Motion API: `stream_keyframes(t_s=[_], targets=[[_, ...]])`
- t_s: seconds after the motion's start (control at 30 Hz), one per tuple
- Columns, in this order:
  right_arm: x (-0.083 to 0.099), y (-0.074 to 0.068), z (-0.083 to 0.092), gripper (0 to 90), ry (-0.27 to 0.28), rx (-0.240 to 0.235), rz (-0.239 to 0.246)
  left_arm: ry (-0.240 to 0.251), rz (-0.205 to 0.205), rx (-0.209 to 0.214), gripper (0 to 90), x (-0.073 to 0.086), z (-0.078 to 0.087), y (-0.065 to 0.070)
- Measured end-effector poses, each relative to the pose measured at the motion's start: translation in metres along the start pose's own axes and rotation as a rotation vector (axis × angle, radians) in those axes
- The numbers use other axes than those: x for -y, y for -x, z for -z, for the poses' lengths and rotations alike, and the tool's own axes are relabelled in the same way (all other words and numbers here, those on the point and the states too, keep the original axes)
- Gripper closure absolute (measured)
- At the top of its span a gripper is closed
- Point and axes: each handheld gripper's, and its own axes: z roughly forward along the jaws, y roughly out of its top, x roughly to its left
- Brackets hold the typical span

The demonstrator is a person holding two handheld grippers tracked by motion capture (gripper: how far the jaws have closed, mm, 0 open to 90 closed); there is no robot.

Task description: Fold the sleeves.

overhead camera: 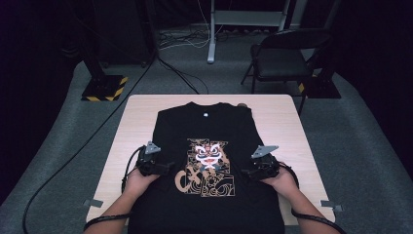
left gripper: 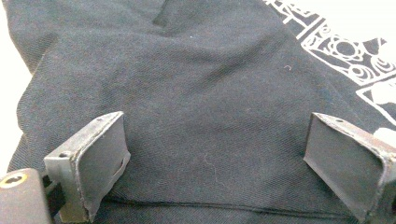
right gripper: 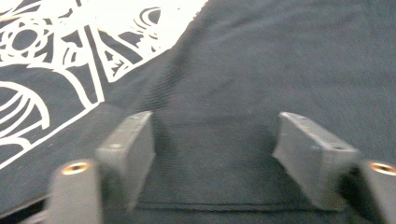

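A black T-shirt point(overhead camera: 204, 146) is laid flat on the wooden table point(overhead camera: 287, 117), print up, collar at the far edge and hem hanging off the near edge. The left gripper point(overhead camera: 163, 168) and the right gripper point(overhead camera: 248, 171) are held low over its left and right sides, both released with jaws spread and only flat cloth between them. If closed here, one layer alone may be pinched, or the fabric dragged askew, so the garment could be bunched
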Motion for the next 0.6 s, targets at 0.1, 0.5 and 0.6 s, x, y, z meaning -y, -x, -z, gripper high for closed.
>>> stream_keyframes(t_s=[0.1,0.5,0.6], targets=[[0.005,0.005,-0.001,19.8,0.027,-0.015,-0.044,0.000,0.000,-0.001,6.5,0.000,0.000,0.000],[-0.001,0.000,-0.004,13.4,-0.019,-0.012,-0.034,-0.001,0.000,0.000,6.5,0.000,0.000,0.000],[-0.003,-0.001,-0.005,11.5,-0.037,-0.014,-0.032,-0.003,-0.002,0.003,6.5,0.000,0.000,0.000]])
